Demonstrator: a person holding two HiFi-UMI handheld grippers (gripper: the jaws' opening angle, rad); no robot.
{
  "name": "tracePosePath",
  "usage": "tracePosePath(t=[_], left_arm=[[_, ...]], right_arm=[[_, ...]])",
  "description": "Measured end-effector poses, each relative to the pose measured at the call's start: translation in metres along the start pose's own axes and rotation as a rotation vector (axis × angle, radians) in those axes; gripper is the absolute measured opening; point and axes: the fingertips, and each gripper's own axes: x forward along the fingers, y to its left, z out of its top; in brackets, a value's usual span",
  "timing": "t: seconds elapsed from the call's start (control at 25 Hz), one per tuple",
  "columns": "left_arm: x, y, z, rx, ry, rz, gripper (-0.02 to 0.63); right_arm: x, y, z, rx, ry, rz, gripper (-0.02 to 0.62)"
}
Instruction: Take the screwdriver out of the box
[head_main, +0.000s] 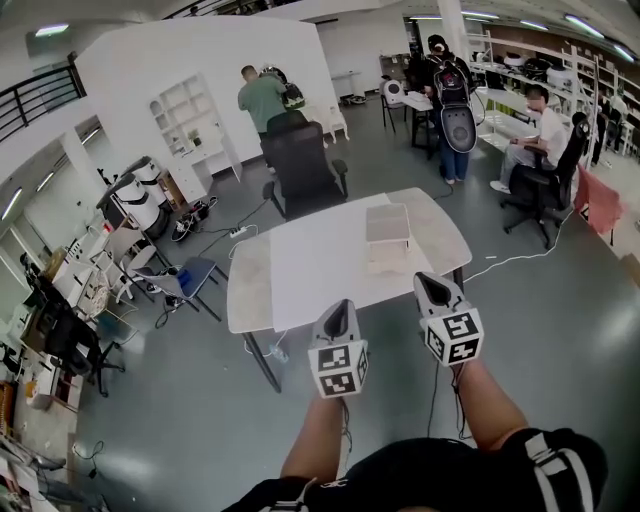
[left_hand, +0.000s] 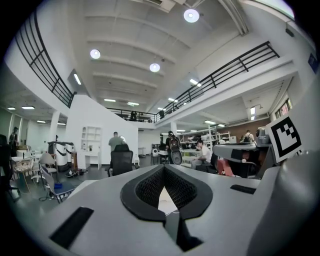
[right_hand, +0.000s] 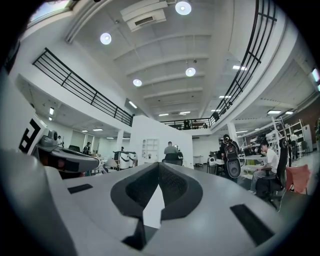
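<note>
The left tool (head_main: 339, 312) and right tool (head_main: 433, 285) are pressed together, holding nothing; the screwdriver, unseen in the box (head_main: 387, 236) mid-frame, is likely hard and light, best pinched by its handle.

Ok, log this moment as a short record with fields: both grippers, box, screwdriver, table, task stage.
left hand-held gripper: jaws together at the tips, nothing between them, near the table's near edge
right hand-held gripper: jaws together, empty, near the same edge
box: on the table's right part, untouched
screwdriver: not visible in any view
table: white sheet across the middle
task stage: not yet begun
</note>
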Motion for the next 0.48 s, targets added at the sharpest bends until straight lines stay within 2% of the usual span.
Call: tracePosePath(t=[0.2, 0.48], left_arm=[[0.006, 0.035, -0.007, -0.017, -0.009, -0.007, 0.014], [0.029, 0.056, -0.013, -0.036, 0.001, -0.013, 0.014]], right_arm=[[0.022, 0.017, -0.011, -0.001, 0.007, -0.018, 0.012], [0.051, 0.011, -0.015, -0.005, 0.017, -0.045, 0.012]])
